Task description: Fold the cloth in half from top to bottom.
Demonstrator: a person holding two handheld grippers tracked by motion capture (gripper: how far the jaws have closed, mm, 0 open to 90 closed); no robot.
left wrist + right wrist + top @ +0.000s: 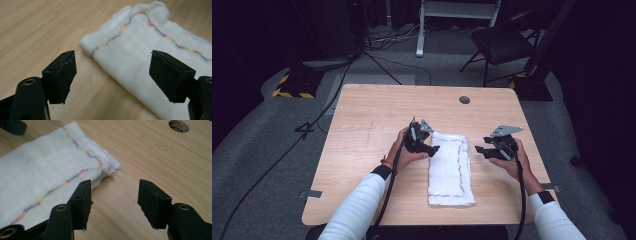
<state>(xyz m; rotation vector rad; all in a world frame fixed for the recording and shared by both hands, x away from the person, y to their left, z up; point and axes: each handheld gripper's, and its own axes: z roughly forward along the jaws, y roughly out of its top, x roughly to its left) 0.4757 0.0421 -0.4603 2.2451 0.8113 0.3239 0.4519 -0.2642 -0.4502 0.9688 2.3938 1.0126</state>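
On the wooden tabletop point(362, 130), mid-frame, lies a folded white cloth point(450, 170), soft and limp, best pinched at its upper corners; left gripper point(428, 148) and right gripper point(482, 150) fingers spread, empty.

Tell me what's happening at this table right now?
A person holds a two-jaw gripper in each hand over a wooden table. A folded white cloth with a multicoloured stitched border lies flat between them. The left gripper sits at the cloth's far left corner, the right gripper just off its far right corner. Both have their jaws open, and neither holds the cloth.
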